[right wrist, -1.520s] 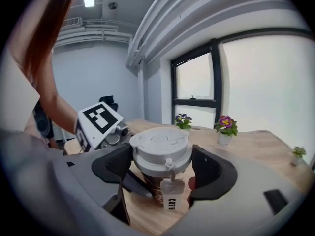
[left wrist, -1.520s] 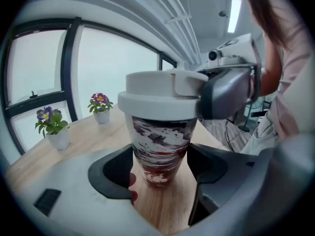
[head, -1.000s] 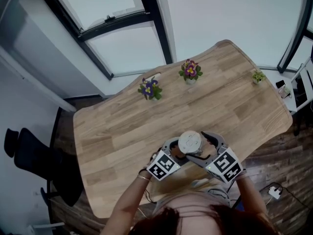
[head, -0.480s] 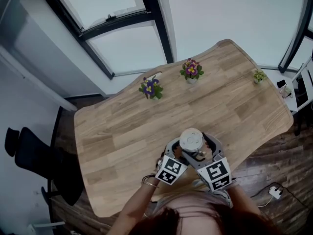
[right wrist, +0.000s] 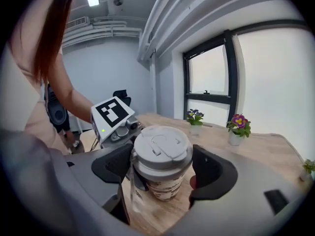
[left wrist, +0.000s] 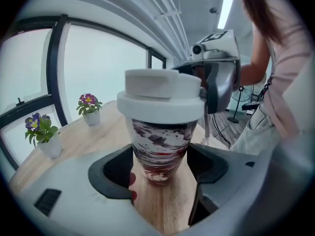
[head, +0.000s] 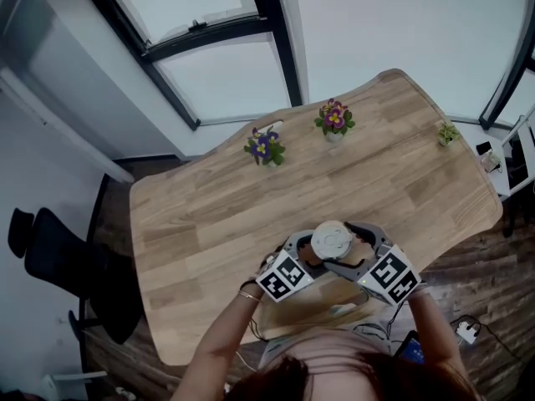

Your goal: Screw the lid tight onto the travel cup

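Big light wooden table (head: 209, 215) w/ the tall red-and-white splashy travel cup (left wrist: 158, 146) standing near its front edge. The round white plastic lid (right wrist: 162, 146) sits flat on top already; prob. only the last tight turns are left. The left tongs (left wrist: 160, 168) squeeze the cup's body, low down. The right tongs (right wrist: 162, 173) squeeze the lid's rim.

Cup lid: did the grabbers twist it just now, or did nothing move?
The right gripper, shut on the lid, swung its back end out to the person's right, back to about where it was a second ago. That looks like a twisting stroke. The left gripper shifted only slightly and keeps gripping the travel cup. The cup stands on the same spot of the table.
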{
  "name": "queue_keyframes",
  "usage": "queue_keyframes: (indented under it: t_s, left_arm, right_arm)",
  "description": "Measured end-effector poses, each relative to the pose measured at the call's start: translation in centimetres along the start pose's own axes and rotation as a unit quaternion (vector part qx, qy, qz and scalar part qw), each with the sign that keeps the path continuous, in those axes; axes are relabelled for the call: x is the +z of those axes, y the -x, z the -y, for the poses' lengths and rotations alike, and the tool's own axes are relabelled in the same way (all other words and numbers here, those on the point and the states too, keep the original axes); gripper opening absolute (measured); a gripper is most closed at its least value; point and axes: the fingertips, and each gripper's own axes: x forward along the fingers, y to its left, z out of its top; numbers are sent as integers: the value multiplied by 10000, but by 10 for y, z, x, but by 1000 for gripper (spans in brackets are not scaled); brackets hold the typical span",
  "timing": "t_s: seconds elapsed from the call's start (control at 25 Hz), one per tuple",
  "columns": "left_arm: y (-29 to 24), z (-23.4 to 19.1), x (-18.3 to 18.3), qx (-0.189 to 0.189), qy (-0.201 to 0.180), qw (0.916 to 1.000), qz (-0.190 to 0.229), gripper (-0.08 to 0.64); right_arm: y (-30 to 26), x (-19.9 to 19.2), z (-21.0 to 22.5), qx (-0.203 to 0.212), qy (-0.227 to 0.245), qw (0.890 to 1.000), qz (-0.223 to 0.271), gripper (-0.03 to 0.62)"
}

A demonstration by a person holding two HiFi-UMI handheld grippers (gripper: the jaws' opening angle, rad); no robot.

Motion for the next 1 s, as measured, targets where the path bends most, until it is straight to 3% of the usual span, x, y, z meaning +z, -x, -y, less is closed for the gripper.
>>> queue_keyframes:
  t_s: [0.2,0.32,0.44,0.56,0.72,0.84,1.0]
  left_arm:
    - [-1,-3,2,378,188,9990,109,336]
    - [-1,-6,3,753,435,9961,169,336]
    - [-2,-5,3,1069,660,9920,123,336]
    - [-3,-3,1,1020,643,9926,119,336]
    - [-3,6,-5,204,170,9996,39,336]
    - [0,11,-6,-443,-289,9985,-155,336]
    - [0,14,-4,-666,-458,9963,-288,336]
  right_arm:
    - [0,2,5,-1042,-423,9933,283,373]
    - [1,1,8,-1825,-841,9789,374,373]
    - [2,-5,9,-2237,-1306,9651,395,373]
    - [2,-4,4,-1991,-1427,9686,424,373]
    - [14,-8,-5,-1326,-877,9873,65,374]
    - [18,-11,-5,-772,-338,9959,-327,373]
    - [12,-12,-8,-325,-125,9982,-484,371]
